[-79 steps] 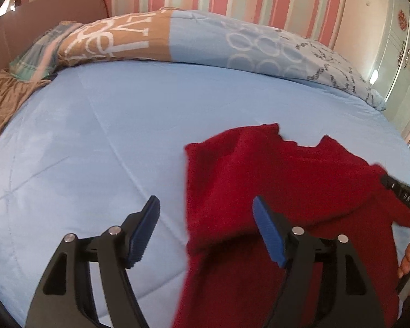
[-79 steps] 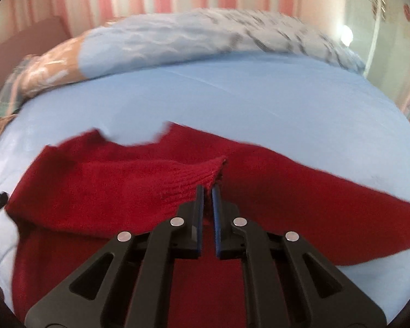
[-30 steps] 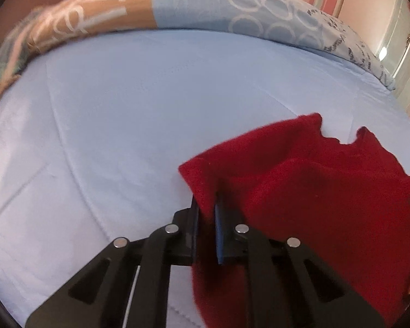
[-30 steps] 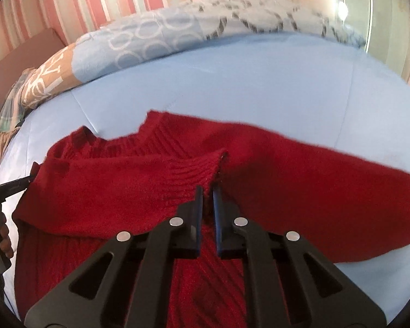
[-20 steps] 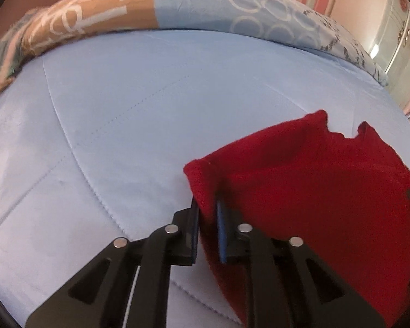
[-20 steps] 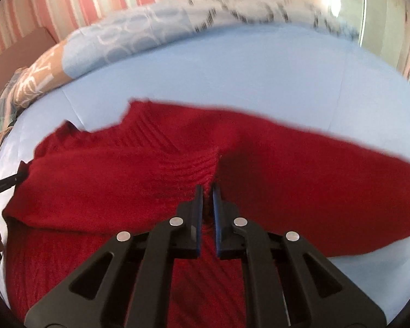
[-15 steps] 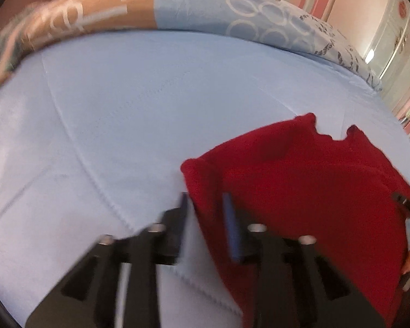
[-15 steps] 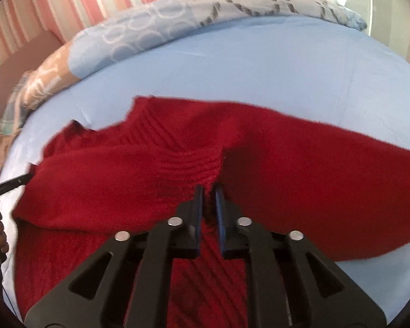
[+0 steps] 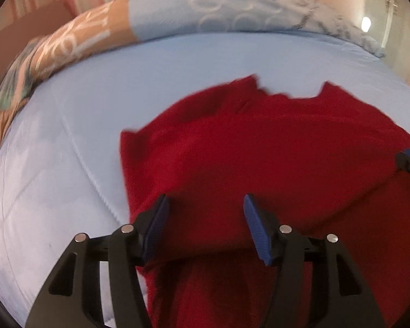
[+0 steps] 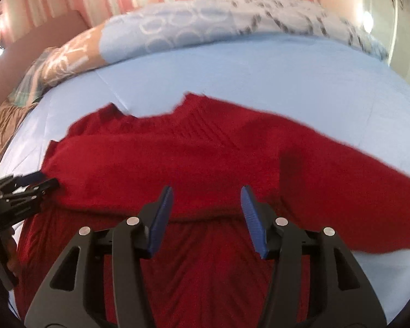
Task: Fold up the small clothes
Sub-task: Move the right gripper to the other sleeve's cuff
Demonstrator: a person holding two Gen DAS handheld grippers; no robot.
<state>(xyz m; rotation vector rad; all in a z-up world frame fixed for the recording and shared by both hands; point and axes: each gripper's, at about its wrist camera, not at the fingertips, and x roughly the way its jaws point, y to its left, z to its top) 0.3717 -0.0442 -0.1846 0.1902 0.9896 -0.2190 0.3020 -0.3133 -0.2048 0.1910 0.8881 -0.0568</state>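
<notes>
Both hand-held grippers, left (image 9: 205, 220) and right (image 10: 206, 214), have let go and gape wide, empty, over the fuzzy red knit sweater (image 9: 259, 150) on the smooth blue bed (image 9: 68, 136).

1 red sweater (image 9: 259, 150), 1 blue bedsheet (image 9: 123, 95), 1 patterned duvet (image 9: 205, 16), 2 grippers.

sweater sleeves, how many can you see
2: one sleeve is folded across the chest of the red sweater; the other sleeve stretches out right over the blue bedsheet.

Red knit sweater (image 9: 273, 147) lies flat on the bed. One sleeve's folded across its chest, the other's spread out sideways
</notes>
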